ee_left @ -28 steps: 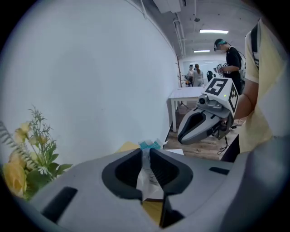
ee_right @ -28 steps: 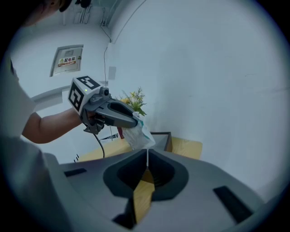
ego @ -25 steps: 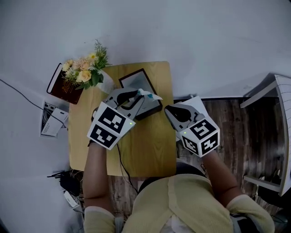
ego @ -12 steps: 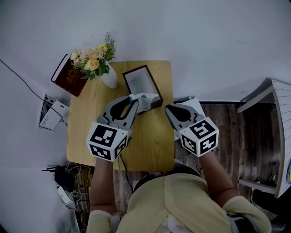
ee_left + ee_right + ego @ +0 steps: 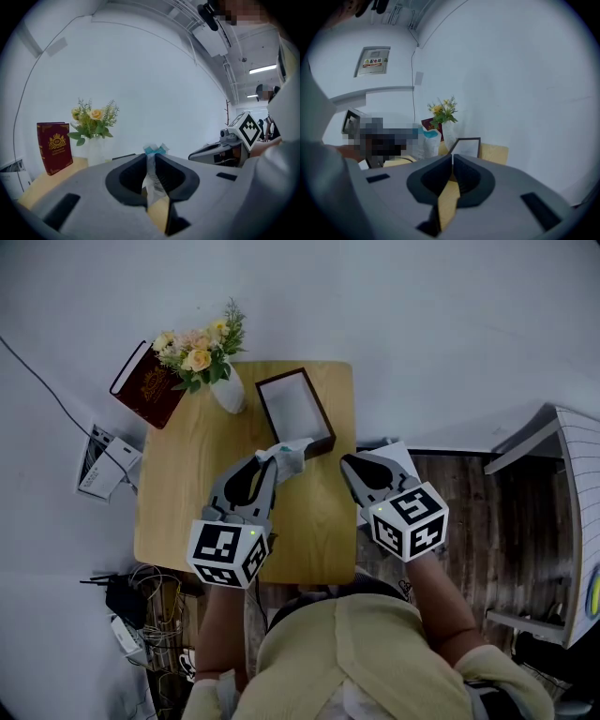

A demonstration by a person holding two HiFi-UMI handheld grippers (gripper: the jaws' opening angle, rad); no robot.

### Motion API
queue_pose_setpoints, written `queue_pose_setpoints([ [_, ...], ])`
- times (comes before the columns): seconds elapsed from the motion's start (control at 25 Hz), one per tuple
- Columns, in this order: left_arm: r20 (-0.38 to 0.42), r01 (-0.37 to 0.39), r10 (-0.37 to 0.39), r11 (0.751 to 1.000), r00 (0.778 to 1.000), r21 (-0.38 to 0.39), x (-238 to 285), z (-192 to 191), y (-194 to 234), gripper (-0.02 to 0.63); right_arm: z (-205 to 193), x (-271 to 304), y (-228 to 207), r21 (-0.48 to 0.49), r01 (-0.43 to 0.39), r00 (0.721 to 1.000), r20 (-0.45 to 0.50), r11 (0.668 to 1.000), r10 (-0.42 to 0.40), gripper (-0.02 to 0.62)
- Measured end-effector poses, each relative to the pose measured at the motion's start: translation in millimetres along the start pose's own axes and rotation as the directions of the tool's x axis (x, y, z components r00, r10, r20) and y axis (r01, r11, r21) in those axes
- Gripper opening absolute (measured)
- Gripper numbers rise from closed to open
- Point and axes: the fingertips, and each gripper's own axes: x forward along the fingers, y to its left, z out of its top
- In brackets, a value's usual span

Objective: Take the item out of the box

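1 box (image 5: 322, 420), 1 packet (image 5: 292, 454) (wipes?) in L gripper (image 5: 269, 461).

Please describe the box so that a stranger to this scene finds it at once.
Start at the wooden table. At its far edge, right of the white vase, lies the box. Only it is an open, dark-framed rectangle with a pale inside.

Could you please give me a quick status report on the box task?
Left hand-held gripper shut on packet, out of box. Right hand-held gripper shut, empty. Nothing in the way.
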Motion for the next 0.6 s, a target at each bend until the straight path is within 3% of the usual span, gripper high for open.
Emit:
queue_pose_setpoints([
  [0.36,-0.007,-0.095,0.095,0.992,0.995,-0.087,-18,-29,4,0.074,-4,-4,1,0.033,0.015,1.0,0.008,0.999,-0.016,0.032],
  [0.6,-0.011,-0.12,0.119,0.986,0.993,-0.118,-27,-34,9,0.074,-5,-4,4,0.044,0.018,1.0,0.012,0.999,-0.019,0.032],
])
